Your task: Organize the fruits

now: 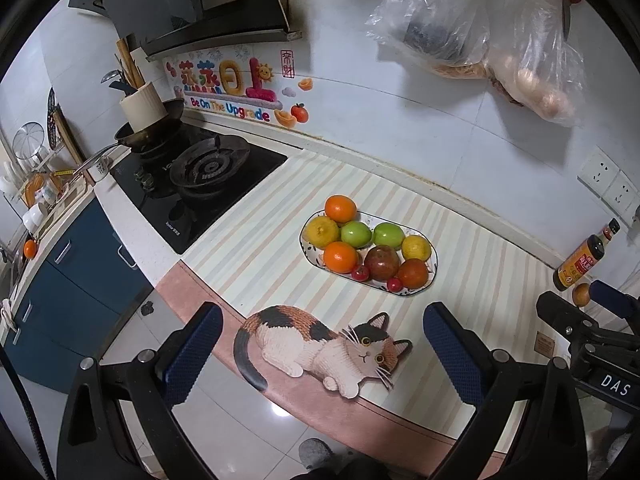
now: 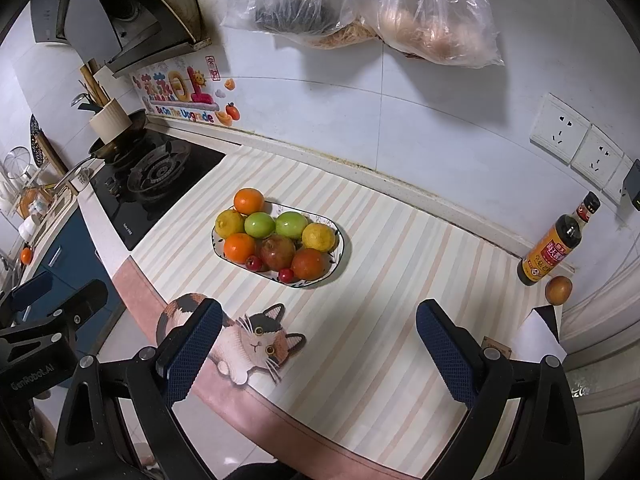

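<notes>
1. Left claw [image 1: 324, 356]: jaws spread wide, nothing between them. It hangs over the near edge of the table [image 1: 480, 280], above the calico cat print [image 1: 320, 344] on the striped mat [image 1: 260, 240].
2. Right claw [image 2: 320, 354]: likewise wide apart and holding nothing, over the same near edge (its left finger covers part of the cat print's back).
3. Oval dish [image 1: 432, 276]: stands on the striped mat toward 12 o'clock from both claws, well apart from each.
4. Dish contents, left wrist view: an orange [image 1: 340, 208] at the 11 o'clock end; a yellow citrus [image 1: 320, 232] and two green apples [image 1: 356, 234] in the back row, with a second yellow citrus [image 1: 416, 247] at 3 o'clock; a second orange [image 1: 340, 257], a dark red-green fruit [image 1: 382, 262] and a deep orange fruit [image 1: 413, 273] in the front row; two small red fruits [image 1: 361, 273] against the near rim. All are piled touching one another.
5. Loose fruit: one small brownish-orange fruit [image 2: 559, 289] lies on the table at 3 o'clock, just beside a dark sauce bottle [image 2: 554, 246] (kind of fruit cannot be told).
6. Surroundings: a gas hob [image 1: 200, 184] at 10 o'clock of the dish, carrying a pan [image 1: 152, 128]; clear plastic bags [image 2: 360, 4] hang on the tiled wall at 12 o'clock.
</notes>
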Motion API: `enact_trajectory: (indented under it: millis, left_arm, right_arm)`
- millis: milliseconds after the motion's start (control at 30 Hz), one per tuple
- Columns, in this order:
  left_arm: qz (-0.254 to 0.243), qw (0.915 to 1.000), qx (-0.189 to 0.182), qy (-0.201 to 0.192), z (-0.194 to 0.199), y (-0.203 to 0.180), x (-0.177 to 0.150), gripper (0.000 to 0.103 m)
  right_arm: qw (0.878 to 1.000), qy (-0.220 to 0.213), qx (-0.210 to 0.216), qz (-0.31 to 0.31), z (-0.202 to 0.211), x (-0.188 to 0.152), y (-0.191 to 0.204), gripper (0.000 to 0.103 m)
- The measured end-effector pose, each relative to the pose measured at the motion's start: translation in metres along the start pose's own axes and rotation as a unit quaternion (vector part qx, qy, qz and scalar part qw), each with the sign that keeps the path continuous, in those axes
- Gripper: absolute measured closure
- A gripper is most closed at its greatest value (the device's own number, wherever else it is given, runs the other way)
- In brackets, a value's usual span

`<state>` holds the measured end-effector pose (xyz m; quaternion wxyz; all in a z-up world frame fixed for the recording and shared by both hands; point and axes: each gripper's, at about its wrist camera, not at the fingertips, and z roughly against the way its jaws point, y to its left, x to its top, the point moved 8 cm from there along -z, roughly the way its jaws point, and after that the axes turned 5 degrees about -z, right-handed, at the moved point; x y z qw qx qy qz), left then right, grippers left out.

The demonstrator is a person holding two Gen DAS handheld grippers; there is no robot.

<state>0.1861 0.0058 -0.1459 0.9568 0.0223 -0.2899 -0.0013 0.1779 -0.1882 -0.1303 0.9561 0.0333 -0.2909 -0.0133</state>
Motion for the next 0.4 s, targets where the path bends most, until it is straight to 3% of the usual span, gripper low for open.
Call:
enact_trajectory:
  millis: [400]
  left_arm:
    - [-0.003,1.0000,0.001,-0.002,0.0018,-0.0009,0.0005,0.000]
  right_arm:
    - [1.000,0.003,0.002,0.005,0.0054,-0.0060,-0.0003,0.004]
